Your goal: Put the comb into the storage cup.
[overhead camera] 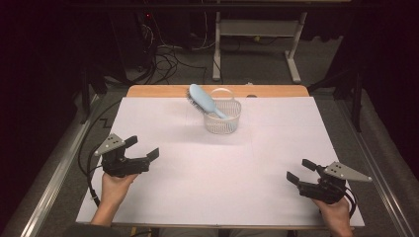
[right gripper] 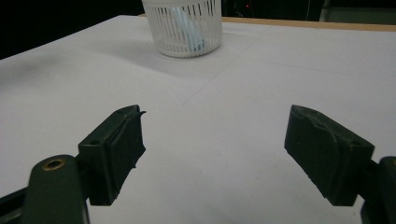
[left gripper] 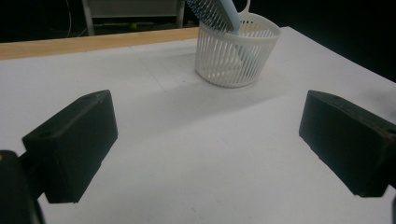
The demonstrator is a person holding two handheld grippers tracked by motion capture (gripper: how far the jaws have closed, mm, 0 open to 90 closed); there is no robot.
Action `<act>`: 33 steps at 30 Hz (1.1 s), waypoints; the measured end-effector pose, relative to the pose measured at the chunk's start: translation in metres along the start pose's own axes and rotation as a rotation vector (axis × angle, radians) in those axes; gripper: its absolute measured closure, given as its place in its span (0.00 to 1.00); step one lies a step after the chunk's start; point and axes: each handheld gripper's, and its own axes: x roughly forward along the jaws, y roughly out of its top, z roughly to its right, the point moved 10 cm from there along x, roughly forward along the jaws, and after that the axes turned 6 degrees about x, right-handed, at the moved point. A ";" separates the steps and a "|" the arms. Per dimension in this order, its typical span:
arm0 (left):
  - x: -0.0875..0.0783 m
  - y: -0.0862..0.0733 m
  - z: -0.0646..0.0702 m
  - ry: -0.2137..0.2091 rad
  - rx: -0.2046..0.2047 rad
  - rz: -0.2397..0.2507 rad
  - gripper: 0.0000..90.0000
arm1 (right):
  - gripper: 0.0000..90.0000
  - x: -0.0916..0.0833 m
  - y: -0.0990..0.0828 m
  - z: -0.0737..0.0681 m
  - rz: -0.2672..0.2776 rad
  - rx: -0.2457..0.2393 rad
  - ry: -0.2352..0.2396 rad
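Observation:
A white slatted basket [overhead camera: 223, 117] [left gripper: 237, 53] [right gripper: 183, 26] stands at the far middle of the white table. A light blue hairbrush [overhead camera: 203, 101] [left gripper: 218, 12] leans in it, handle down inside and bristled head sticking out over the left rim; through the slats the handle [right gripper: 185, 25] shows pale blue. My left gripper [overhead camera: 143, 148] [left gripper: 208, 144] rests at the near left, open and holding nothing, jaws aimed toward the basket. At the near right my right gripper [overhead camera: 301, 171] [right gripper: 212, 149] is open too, with bare table between its jaws.
White paper covers the tabletop [overhead camera: 217, 177]; a wooden strip [overhead camera: 148, 91] shows along the far edge. Beyond the table stand a white desk frame [overhead camera: 257, 34] and tangled cables [overhead camera: 168, 59] on the floor. Metal rails [overhead camera: 54, 173] run along both sides.

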 end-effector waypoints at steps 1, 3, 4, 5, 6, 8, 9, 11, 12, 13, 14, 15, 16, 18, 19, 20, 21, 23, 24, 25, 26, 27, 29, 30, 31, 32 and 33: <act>0.000 -0.001 0.000 0.001 0.000 -0.001 0.04 | 0.22 0.000 0.000 0.000 0.000 0.000 0.000; -0.001 -0.002 -0.001 0.002 -0.002 -0.001 0.04 | 0.22 0.000 0.000 0.000 0.000 0.000 0.000; -0.001 -0.003 -0.001 0.003 -0.002 -0.001 0.04 | 0.22 0.000 0.000 0.000 0.000 0.000 0.000; -0.001 -0.003 -0.001 0.003 -0.003 -0.001 0.04 | 0.22 0.000 0.000 0.000 -0.001 0.000 0.000; -0.001 -0.004 -0.001 0.002 -0.003 -0.003 0.04 | 0.22 0.000 0.000 0.000 -0.001 0.000 0.000; -0.001 -0.005 -0.001 0.002 -0.004 -0.004 0.04 | 0.22 0.000 0.000 0.000 -0.001 0.000 0.000; -0.001 -0.006 -0.001 0.002 -0.004 -0.005 0.04 | 0.22 0.000 0.000 0.000 0.000 0.001 0.000; -0.001 -0.007 -0.001 0.002 -0.003 -0.005 0.04 | 0.22 0.000 0.000 0.000 -0.001 0.002 0.000; -0.001 -0.007 -0.001 0.001 -0.003 -0.005 0.04 | 0.22 0.000 0.000 0.000 -0.002 0.002 0.000; -0.001 -0.008 -0.001 0.000 -0.001 -0.005 0.04 | 0.22 0.000 0.000 0.000 -0.001 0.003 -0.001; -0.002 -0.008 0.000 0.001 0.000 -0.005 0.04 | 0.22 0.000 0.000 0.000 -0.001 0.003 0.000; -0.002 -0.009 0.000 0.003 0.000 -0.005 0.04 | 0.22 0.000 0.000 0.000 -0.001 0.003 0.000; -0.002 -0.010 0.000 0.003 0.000 -0.004 0.04 | 0.22 0.000 0.000 0.000 0.000 0.003 0.000; -0.002 -0.011 0.000 0.004 -0.001 -0.005 0.04 | 0.22 0.000 0.000 0.000 0.001 0.004 0.000; -0.002 -0.012 -0.001 0.004 -0.002 -0.005 0.04 | 0.22 0.000 0.000 0.000 0.001 0.005 0.000; -0.002 -0.013 -0.001 0.004 -0.004 -0.005 0.04 | 0.22 0.000 0.000 0.000 0.001 0.004 0.000; -0.002 -0.014 -0.001 0.004 -0.006 -0.005 0.04 | 0.22 0.000 0.000 0.000 0.001 0.004 0.000; -0.002 -0.015 -0.002 0.001 -0.014 -0.002 0.04 | 0.22 0.000 0.000 0.000 0.001 0.006 0.000; -0.002 -0.016 -0.002 0.000 -0.017 0.001 0.04 | 0.22 0.000 0.000 0.000 0.001 0.006 0.000; -0.003 -0.016 -0.002 0.000 -0.021 0.003 0.04 | 0.22 0.000 0.000 0.000 0.000 0.006 -0.001; -0.003 -0.016 -0.003 -0.001 -0.023 0.007 0.04 | 0.22 0.000 0.000 0.000 0.000 0.006 -0.001; -0.003 -0.017 -0.003 -0.002 -0.027 0.011 0.04 | 0.22 0.000 0.000 0.000 0.001 0.004 0.000; -0.004 -0.018 -0.003 0.000 -0.027 0.013 0.04 | 0.22 0.000 0.000 0.000 0.001 0.004 -0.001; -0.005 -0.018 -0.004 0.001 -0.027 0.015 0.04 | 0.22 0.000 0.000 0.000 0.001 0.004 -0.002; -0.005 -0.018 -0.004 0.001 -0.028 0.020 0.04 | 0.22 0.000 0.000 0.000 0.000 0.004 -0.002; -0.005 -0.018 -0.004 0.005 -0.029 0.022 0.04 | 0.22 0.000 0.000 0.000 0.001 0.004 -0.002; -0.005 -0.019 -0.004 0.008 -0.030 0.022 0.04 | 0.22 0.000 0.000 0.000 0.001 0.003 -0.002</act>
